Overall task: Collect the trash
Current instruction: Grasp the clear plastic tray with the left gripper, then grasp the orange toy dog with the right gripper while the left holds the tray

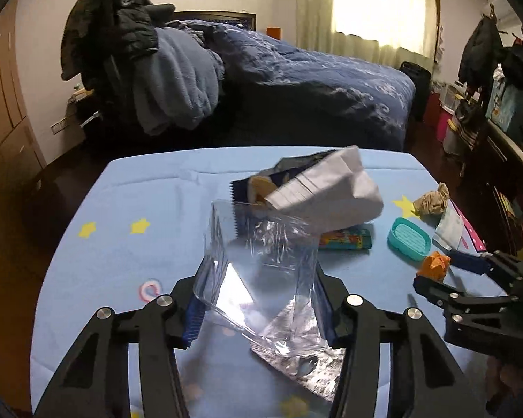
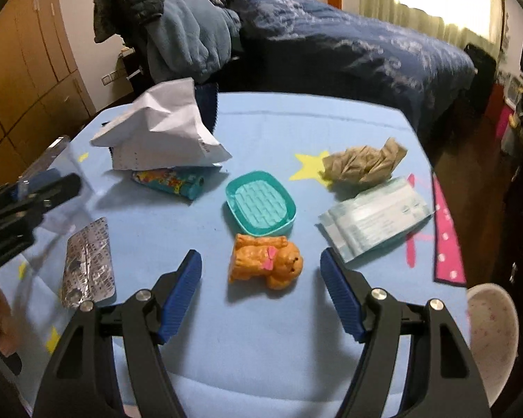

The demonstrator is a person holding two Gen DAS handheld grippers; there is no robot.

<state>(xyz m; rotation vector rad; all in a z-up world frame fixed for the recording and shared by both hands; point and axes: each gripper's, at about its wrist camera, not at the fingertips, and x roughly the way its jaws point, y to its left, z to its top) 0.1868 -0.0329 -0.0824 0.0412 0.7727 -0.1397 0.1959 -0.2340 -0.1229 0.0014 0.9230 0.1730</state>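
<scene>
Clear plastic bag (image 1: 261, 261): we are holding it in the left gripper (image 1: 259, 308), whose jaws look spread, the film draped between them, so whether it is truly pinched we cannot tell. The right gripper (image 2: 261, 296) is hanging released, empty, over the orange toy dog (image 2: 266, 261). Trash is lying on the blue table (image 2: 261, 348): blister pack (image 2: 87, 264), crumpled brown paper (image 2: 364, 163), white paper (image 2: 160, 132). We are risking the limp bag slipping. Only the right view is showing the wipes packet (image 2: 374, 219) fully.

The toy dog (image 2: 265, 261) lies before the soap dish (image 2: 259, 203), wipes pack (image 2: 374, 217) right.
</scene>
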